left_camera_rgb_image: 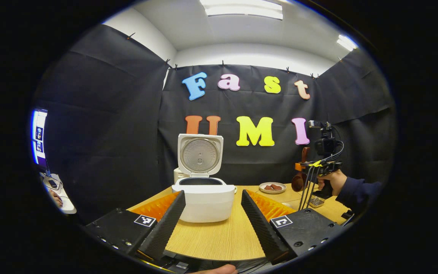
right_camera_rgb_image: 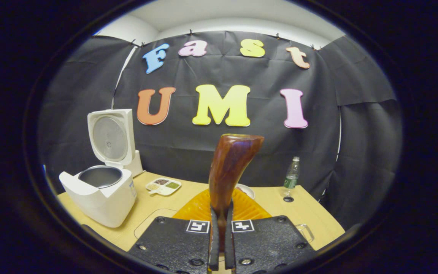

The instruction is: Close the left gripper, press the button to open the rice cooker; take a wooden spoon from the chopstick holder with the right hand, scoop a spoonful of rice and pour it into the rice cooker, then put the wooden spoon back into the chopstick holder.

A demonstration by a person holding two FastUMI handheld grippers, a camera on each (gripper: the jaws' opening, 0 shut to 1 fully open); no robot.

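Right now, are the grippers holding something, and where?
The right gripper pinches a brown wooden spoon by its handle, between both fingers. The left gripper is open, holding nothing.

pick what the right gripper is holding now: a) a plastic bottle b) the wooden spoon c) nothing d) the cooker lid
b: in the right gripper view the right gripper has both fingers pressed on the handle of the wooden spoon, which stands up in front of the camera; the bottle stands apart on the table.
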